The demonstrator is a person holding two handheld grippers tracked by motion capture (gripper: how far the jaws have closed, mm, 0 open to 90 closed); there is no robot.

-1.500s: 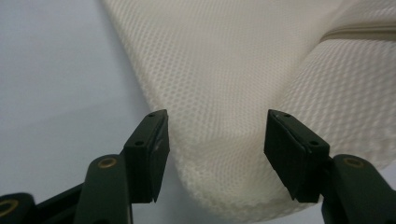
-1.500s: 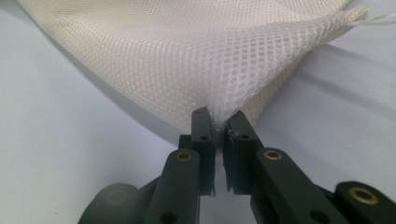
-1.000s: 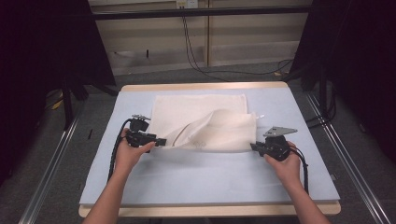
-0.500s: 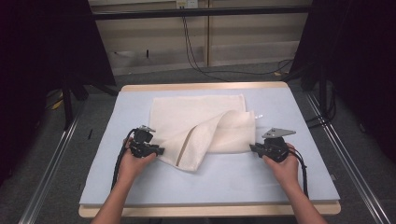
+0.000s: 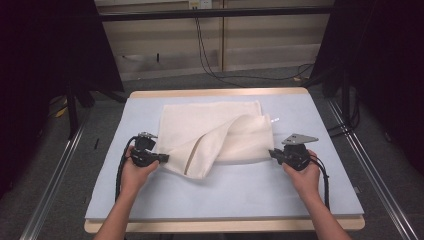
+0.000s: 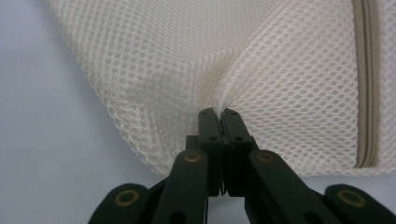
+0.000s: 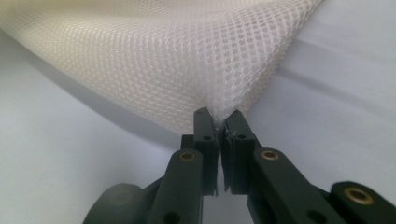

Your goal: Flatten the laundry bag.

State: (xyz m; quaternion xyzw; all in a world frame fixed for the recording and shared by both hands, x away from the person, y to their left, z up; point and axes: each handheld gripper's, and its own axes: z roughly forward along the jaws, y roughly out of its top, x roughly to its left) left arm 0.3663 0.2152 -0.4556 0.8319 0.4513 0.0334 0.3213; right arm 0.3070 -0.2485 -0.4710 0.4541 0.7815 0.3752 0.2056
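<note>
Two grippers pinch one cream mesh laundry bag (image 5: 215, 137) lying partly folded on our pale blue table mat (image 5: 240, 192). Left gripper (image 6: 218, 114), jaws just closed, clamps mesh near the zipper (image 6: 368, 84). Right gripper (image 7: 219, 116) is clenched on the bag's opposite corner.

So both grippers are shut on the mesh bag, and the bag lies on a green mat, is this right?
Not quite. The mat is pale blue, not green, as the high view shows. The rest holds: the left gripper and the right gripper are each shut on the mesh bag.
</note>
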